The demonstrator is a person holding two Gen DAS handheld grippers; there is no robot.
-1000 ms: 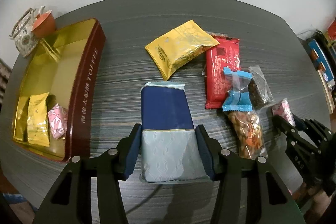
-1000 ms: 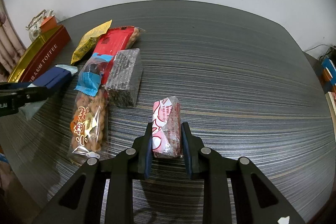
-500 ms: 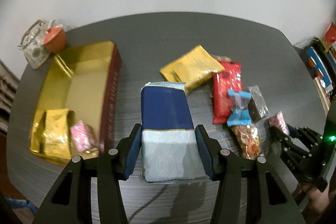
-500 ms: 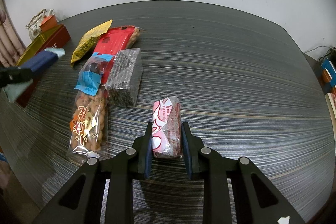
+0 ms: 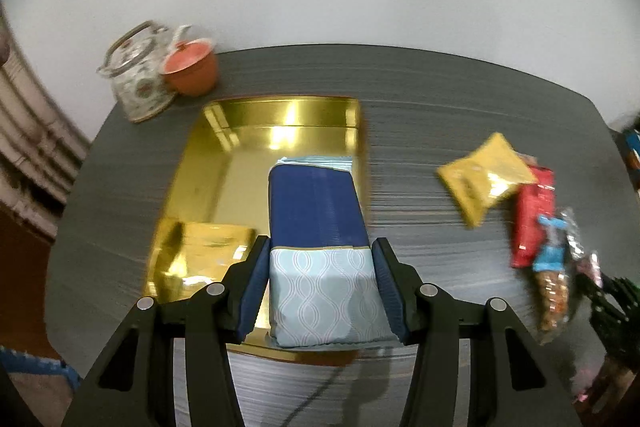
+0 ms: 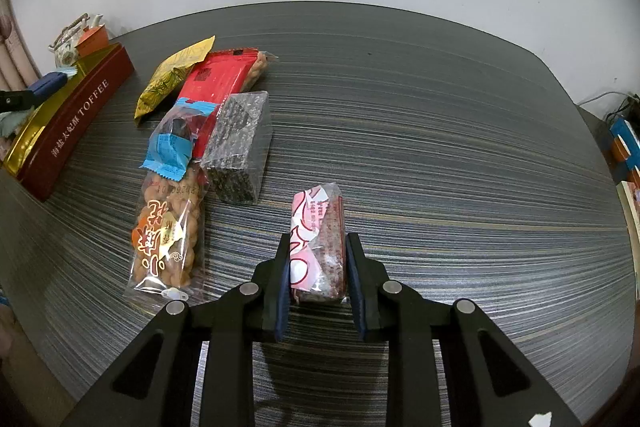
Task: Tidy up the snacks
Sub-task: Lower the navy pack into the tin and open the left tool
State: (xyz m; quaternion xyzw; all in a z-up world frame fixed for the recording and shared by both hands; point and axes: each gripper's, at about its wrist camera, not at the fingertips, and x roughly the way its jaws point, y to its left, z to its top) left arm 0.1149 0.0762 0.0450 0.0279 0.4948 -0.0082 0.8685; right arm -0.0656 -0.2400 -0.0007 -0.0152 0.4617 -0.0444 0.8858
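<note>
My left gripper [image 5: 320, 287] is shut on a blue and pale-blue snack pack [image 5: 318, 239], held above the gold-lined toffee tin [image 5: 280, 119]. A gold packet [image 5: 200, 259] lies in the tin's near left corner. My right gripper [image 6: 318, 283] is shut on a pink-and-white wrapped bar [image 6: 318, 239] that rests on the dark table. In the right wrist view the tin [image 6: 76, 123] sits at far left, with the left gripper and its blue pack [image 6: 48, 85] over it.
Loose on the table: a yellow packet [image 6: 172, 79], a red pack [image 6: 216, 79], a blue-topped bag of fried twists [image 6: 168, 211] and a clear pack of dark pieces [image 6: 238, 151]. A glass teapot [image 5: 136, 79] and an orange cup [image 5: 192, 67] stand behind the tin.
My left gripper has carried the blue pack leftward and up, from over the table's middle to above the tin. The right gripper and its pink bar have stayed put.
</note>
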